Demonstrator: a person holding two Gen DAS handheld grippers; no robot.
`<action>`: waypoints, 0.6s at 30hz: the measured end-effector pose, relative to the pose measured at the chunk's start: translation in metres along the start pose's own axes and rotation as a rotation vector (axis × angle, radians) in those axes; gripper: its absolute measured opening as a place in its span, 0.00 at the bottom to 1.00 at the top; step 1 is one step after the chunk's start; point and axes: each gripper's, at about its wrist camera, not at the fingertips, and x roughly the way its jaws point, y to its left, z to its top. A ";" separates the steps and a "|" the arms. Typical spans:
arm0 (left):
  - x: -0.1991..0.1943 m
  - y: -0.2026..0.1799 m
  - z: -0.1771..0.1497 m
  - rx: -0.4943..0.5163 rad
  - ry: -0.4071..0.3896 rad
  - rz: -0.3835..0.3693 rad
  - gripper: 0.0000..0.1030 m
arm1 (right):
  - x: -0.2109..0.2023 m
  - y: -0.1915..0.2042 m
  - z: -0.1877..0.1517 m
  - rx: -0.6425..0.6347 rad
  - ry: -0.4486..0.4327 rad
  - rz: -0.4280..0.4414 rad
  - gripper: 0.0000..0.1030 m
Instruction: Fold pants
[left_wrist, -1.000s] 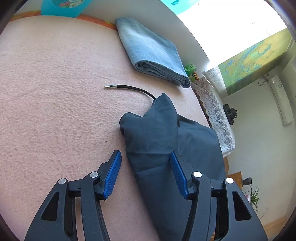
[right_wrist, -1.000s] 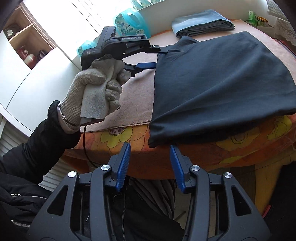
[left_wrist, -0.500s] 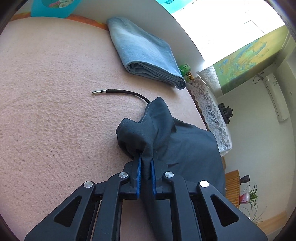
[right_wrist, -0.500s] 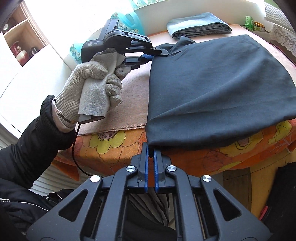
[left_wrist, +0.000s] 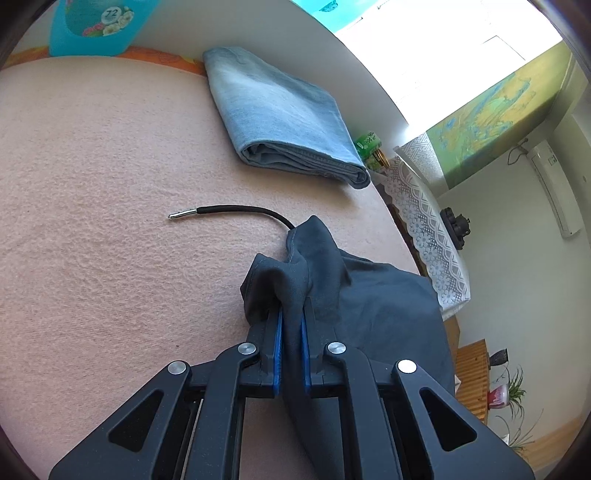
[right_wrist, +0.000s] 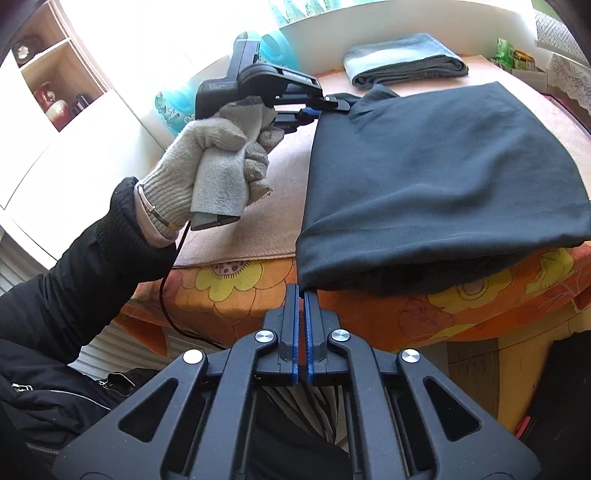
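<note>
Dark pants (left_wrist: 373, 317) now pinched by both grippers' fingers (left_wrist: 277, 332).

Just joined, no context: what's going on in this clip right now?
A person is folding dark pants on a table. The left tool is shut on a bunched far corner; the right tool is shut on the near corner at the table edge. Folded jeans lie behind, apart from the pants.
</note>
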 end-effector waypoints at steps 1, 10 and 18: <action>-0.002 -0.001 0.000 0.004 -0.004 -0.004 0.07 | -0.001 0.000 0.001 -0.003 -0.011 -0.015 0.03; -0.003 -0.003 0.000 0.013 -0.012 0.010 0.06 | 0.033 0.016 -0.016 -0.114 0.026 -0.121 0.12; -0.006 -0.007 0.001 0.023 -0.021 0.010 0.06 | 0.045 0.023 -0.010 -0.166 0.026 -0.220 0.14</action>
